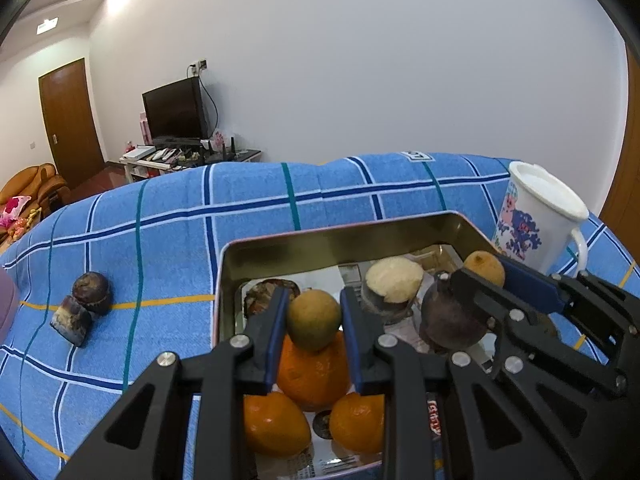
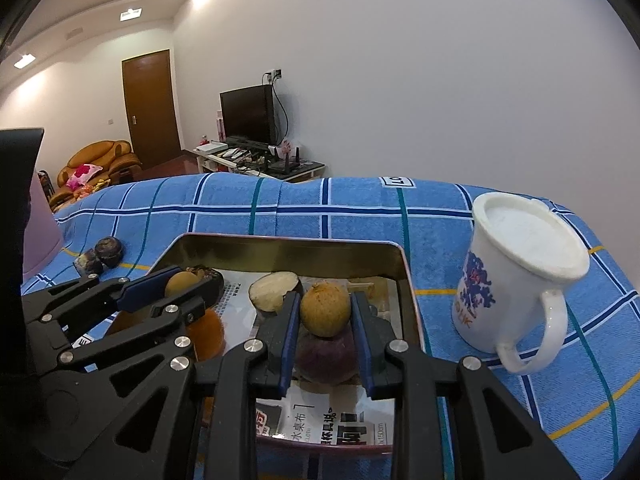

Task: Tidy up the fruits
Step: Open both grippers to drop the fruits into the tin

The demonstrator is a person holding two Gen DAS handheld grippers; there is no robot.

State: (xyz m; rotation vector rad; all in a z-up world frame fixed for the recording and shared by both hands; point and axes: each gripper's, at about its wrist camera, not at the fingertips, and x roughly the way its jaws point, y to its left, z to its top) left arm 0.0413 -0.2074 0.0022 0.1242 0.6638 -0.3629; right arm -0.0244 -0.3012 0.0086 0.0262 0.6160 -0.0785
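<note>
Two small fruits, each gripped over the metal tin (image 1: pixel 340 236).

My left gripper (image 1: pixel 314 306) has its jaws closed on a greenish-brown fruit (image 1: pixel 314 314) above three oranges (image 1: pixel 312 372) in the tin. My right gripper (image 2: pixel 325 312) clamps a speckled brown fruit (image 2: pixel 325 309) over a purple one (image 2: pixel 326 356). A white mug (image 2: pixel 516 272) stands just beside the tin on the blue checked cloth (image 1: pixel 160 240).

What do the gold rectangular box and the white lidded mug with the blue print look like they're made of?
The gold rectangular box looks like thin metal: its inner walls are shiny and mirror the fruit. The white lidded mug seems glazed ceramic or enamel, being glossy and smooth, but plastic cannot be ruled out.
</note>
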